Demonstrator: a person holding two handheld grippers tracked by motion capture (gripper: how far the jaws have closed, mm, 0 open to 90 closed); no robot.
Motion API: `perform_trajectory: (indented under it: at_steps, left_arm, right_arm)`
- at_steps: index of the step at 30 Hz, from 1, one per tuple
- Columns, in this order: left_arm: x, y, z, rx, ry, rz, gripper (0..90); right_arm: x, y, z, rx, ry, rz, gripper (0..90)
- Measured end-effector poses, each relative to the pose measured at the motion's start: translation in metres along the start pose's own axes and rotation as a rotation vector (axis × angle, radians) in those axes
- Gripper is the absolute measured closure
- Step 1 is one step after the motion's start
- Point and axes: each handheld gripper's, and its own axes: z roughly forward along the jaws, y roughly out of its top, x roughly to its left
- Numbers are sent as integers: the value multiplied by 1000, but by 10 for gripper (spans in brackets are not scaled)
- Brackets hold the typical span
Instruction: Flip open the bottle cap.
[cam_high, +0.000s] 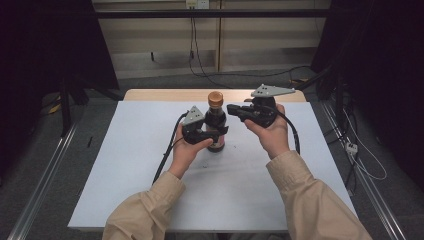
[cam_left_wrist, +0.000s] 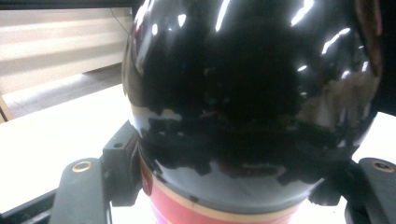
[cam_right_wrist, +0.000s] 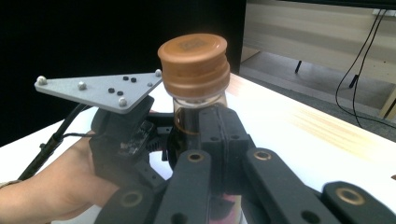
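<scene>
- My L gripper is clamped on the dark sauce bottle, jaws pressing both sides of its belly, just above the red label.
- Bottle stands upright on the white table sheet, near the middle, towards the far edge.
- Its brown cap is on, w/ clear neck below.
- My R gripper is off to the bottle's right, near cap height, tips just beside the neck; jaws fully closed together, nothing between them.
- From the R gripper view, closed jaws sit in front of the neck; can't tell if they touch it.
- My left hand & its grey plate show behind.
</scene>
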Motion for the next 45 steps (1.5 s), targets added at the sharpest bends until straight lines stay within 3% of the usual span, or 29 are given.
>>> perform_trajectory:
  at_steps: [18,45]
  left_arm:
    - [0,0,0,-1,3,0,291]
    - [0,-1,0,-1,3,-4,291]
  right_arm:
    - [0,14,5,-1,5,-38,900]
    - [-1,24,7,30,27,-42,900]
